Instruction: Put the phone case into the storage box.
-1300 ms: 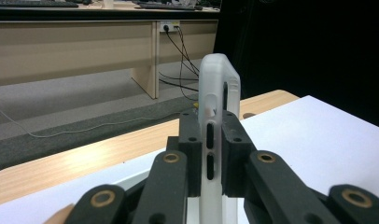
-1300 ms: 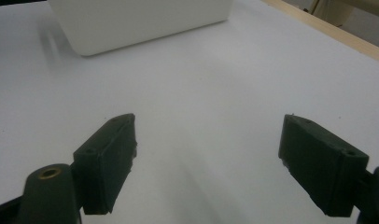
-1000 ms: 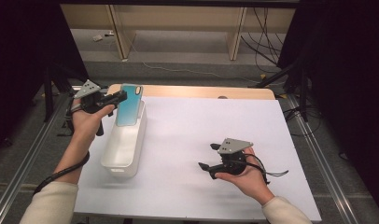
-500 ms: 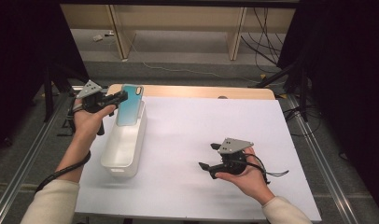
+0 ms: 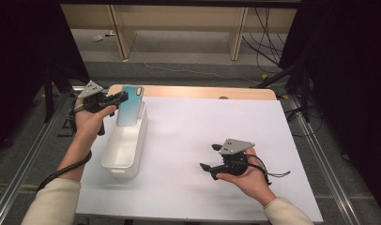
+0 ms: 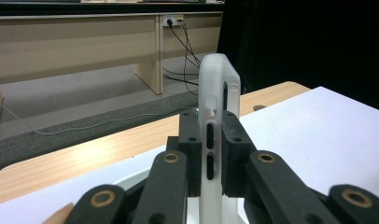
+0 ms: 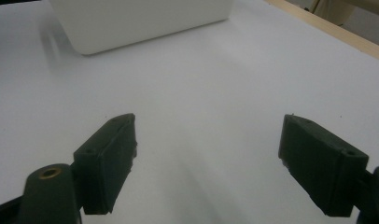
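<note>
left gripper (image 5: 119,97): jaws clamped on the edges of a phone (image 5: 130,105) in a clear case, upright over the far end of the white bin (image 5: 124,145) | bin: near the desk's (image 5: 202,122) left edge | right gripper (image 5: 208,159): jaws wide, nothing between, low over the near right part of the desk

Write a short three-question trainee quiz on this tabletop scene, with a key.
1. True or false: the left gripper is shut on the phone case.
2. What lies under the phone case? A) white bin B) wooden shelf C) floor
3. How do the right gripper jaws stand, and is anything between them?

Key
1. True; the pads clamp its edge, seen in the left gripper view.
2. A.
3. Wide apart, with nothing between them, over the white table cover.
</note>
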`<action>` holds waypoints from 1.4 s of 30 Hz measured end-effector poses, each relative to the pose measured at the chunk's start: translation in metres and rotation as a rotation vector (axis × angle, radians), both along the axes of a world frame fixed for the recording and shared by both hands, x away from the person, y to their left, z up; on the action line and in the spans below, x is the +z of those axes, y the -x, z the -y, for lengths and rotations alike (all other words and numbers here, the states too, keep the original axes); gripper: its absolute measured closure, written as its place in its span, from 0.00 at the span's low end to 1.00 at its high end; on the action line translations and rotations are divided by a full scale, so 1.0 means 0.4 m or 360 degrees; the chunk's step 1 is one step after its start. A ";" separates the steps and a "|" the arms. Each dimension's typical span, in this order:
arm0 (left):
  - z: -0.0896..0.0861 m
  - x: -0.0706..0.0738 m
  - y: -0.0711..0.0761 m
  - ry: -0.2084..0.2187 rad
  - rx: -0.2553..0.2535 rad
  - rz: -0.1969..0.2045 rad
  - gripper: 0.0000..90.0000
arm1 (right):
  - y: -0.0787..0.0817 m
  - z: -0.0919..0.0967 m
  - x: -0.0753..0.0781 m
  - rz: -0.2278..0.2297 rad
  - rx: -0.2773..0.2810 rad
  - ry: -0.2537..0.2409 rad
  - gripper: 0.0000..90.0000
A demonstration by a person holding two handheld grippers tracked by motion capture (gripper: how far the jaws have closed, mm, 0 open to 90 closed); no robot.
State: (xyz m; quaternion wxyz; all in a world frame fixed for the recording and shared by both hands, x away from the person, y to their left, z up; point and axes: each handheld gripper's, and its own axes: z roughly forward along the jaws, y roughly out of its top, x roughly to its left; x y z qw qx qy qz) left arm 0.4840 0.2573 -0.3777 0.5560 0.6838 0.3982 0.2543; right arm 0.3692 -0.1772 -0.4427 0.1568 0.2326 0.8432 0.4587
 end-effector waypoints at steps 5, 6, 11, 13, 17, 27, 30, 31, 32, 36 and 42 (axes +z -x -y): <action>0.001 -0.005 -0.009 -0.0027 0.0014 -0.0003 0.90 | 0.001 0.003 0.003 -0.0018 0.0003 0.0010 0.23; 0.002 -0.006 -0.010 -0.0023 0.0014 -0.0006 0.90 | 0.001 0.003 0.003 -0.0017 0.0004 0.0011 0.23; 0.004 -0.011 -0.020 -0.0035 0.0015 -0.0019 0.90 | 0.001 0.003 0.003 -0.0020 0.0008 0.0012 0.23; 0.003 -0.013 -0.023 -0.0041 0.0015 -0.0023 0.90 | 0.001 0.004 0.003 -0.0017 0.0005 0.0010 0.23; 0.000 -0.014 -0.027 -0.0038 0.0026 -0.0023 0.90 | 0.001 0.004 0.003 -0.0013 0.0005 0.0012 0.23; 0.005 -0.016 -0.038 -0.0025 0.0012 -0.0033 0.90 | 0.002 0.001 0.002 -0.0018 0.0014 0.0016 0.23; 0.006 -0.016 -0.041 -0.0032 0.0014 -0.0037 0.90 | 0.002 0.002 0.002 -0.0015 0.0006 0.0013 0.23; 0.007 -0.016 -0.042 -0.0030 0.0014 -0.0038 0.90 | 0.001 0.003 0.002 -0.0014 0.0007 0.0013 0.23; 0.007 -0.016 -0.043 -0.0032 0.0013 -0.0038 0.90 | 0.001 0.003 0.003 -0.0013 0.0008 0.0012 0.23; 0.009 -0.015 -0.047 -0.0041 0.0012 -0.0040 0.90 | 0.002 0.003 0.003 -0.0011 0.0006 0.0012 0.23; 0.009 -0.016 -0.058 -0.0054 0.0018 -0.0049 0.90 | 0.001 0.004 0.004 -0.0012 0.0003 0.0012 0.23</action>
